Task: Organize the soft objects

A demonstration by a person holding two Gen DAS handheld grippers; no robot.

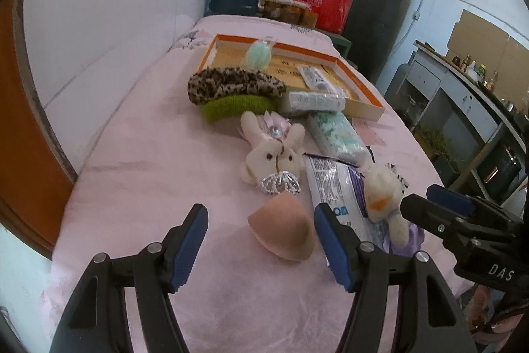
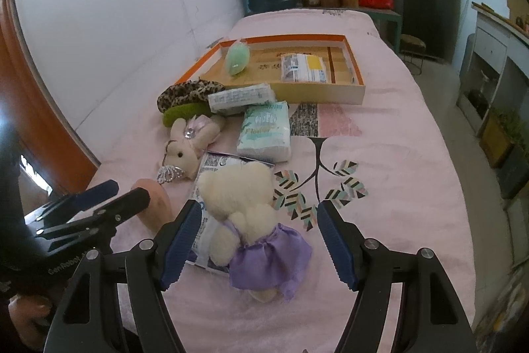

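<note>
I have the left hand-held gripper [image 1: 261,240] with its jaws spread wide and nothing between the pads; the peach foam cup pad [image 1: 282,229] lies on the pink sheet [image 1: 132,187] between the blue pads, nearer the right one, touching neither as far as I can tell. My right hand-held gripper [image 2: 256,240] is likewise spread wide, empty, straddling the cream plush bear in a purple skirt [image 2: 244,214], which lies on a printed plastic packet [image 2: 215,162]. I cannot tell whether the left pad touches the plush.

From the right wrist view, the plush bunny with a silver crown [image 2: 185,148] lies at 10 o'clock of the bear, and a tissue pack [image 2: 266,134] at 12 o'clock. Beyond these, a leopard-print scrunchie [image 2: 185,95] rests against a green knitted band [image 2: 182,114], with a second wrapped pack [image 2: 241,98] just beside them. The orange-rimmed box lid [image 2: 358,88] sits at 12 o'clock, farther back, holding a pale green sponge in wrap [image 2: 238,58] and a flat sachet [image 2: 304,68].
</note>
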